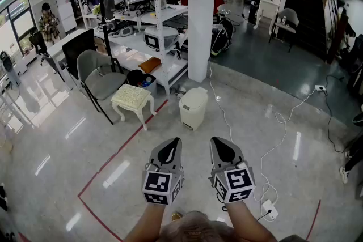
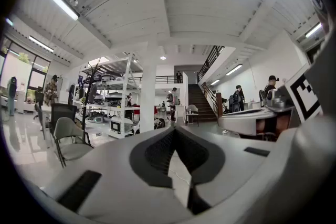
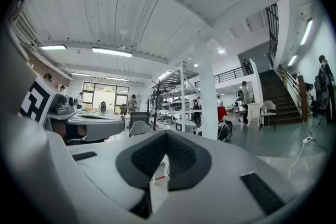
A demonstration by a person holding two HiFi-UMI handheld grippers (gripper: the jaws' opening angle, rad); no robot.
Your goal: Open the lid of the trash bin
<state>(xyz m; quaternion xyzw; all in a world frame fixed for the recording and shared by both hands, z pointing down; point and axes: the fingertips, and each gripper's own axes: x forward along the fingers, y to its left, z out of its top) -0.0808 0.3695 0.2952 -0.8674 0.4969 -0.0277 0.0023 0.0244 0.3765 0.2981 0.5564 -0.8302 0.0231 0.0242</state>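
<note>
Trash bin [image 1: 193,110] lid [image 1: 194,93] down | open floor [image 1: 136,150] | left gripper [image 1: 173,140], right gripper [image 1: 215,140] closed

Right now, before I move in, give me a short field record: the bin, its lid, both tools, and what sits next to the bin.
bin: white trash bin, on the floor ahead of both tools, near the white pillar
lid: down, closed
left tool: jaws together, nothing between them, well short of the bin
right tool: jaws together, nothing between them, well short of the bin
beside bin: cream stool on its left, white cable on the floor to its right
task: not begun
</note>
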